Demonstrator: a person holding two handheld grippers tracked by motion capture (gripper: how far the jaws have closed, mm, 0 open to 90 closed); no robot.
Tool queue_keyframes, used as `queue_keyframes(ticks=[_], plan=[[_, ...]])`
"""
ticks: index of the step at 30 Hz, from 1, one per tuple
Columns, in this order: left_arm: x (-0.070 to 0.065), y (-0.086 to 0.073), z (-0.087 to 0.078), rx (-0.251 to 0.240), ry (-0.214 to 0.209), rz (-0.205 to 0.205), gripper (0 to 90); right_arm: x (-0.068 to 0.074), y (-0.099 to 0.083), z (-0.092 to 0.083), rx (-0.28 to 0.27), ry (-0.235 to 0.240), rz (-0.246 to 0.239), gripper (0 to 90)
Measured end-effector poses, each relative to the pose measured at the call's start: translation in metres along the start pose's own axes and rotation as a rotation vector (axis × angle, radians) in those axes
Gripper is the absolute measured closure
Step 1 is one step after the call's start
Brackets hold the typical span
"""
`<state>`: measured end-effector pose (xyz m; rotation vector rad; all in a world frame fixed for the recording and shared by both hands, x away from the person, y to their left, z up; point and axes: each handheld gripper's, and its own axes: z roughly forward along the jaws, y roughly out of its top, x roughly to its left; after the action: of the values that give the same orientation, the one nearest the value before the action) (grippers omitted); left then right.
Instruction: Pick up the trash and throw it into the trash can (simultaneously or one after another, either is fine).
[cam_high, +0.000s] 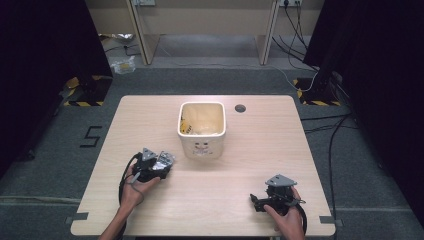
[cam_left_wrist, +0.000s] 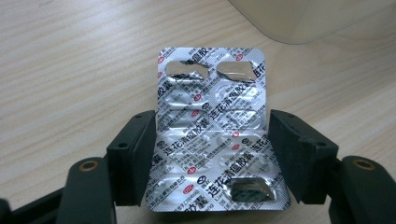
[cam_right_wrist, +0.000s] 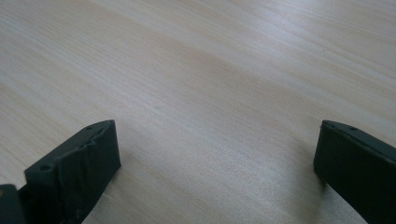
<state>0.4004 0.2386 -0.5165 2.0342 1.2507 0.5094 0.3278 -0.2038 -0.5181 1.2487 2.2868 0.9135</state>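
between fingers (cam_left_wrist: 299, 154), blister pack (cam_left_wrist: 212, 126) points away.

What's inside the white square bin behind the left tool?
The white square bin holds something pale with a yellow-and-black piece against its left inner wall. Its near wall hides the bottom, so the rest cannot be identified.

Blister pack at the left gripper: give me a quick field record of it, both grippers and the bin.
item: silver foil blister pack, two top pockets torn open
left gripper: jaws on both side edges of the pack, gripping it
right gripper: open, nothing between the jaws, over bare table
bin: white, open-topped, mid-table, just beyond the pack
pack to bin: apart, not in it yet
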Motion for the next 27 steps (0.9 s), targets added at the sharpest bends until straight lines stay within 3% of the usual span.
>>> queue_keyframes(ticks=[10,27], plan=[[0.004,0.005,-0.008,-0.009,-0.003,0.007,33.8,0.0,0.0,0.0,-0.001,0.002,0.001,0.8],[0.014,0.02,-0.032,-0.057,-0.056,-0.019,33.8,0.0,0.0,0.0,0.0,0.003,0.0,0.8]])
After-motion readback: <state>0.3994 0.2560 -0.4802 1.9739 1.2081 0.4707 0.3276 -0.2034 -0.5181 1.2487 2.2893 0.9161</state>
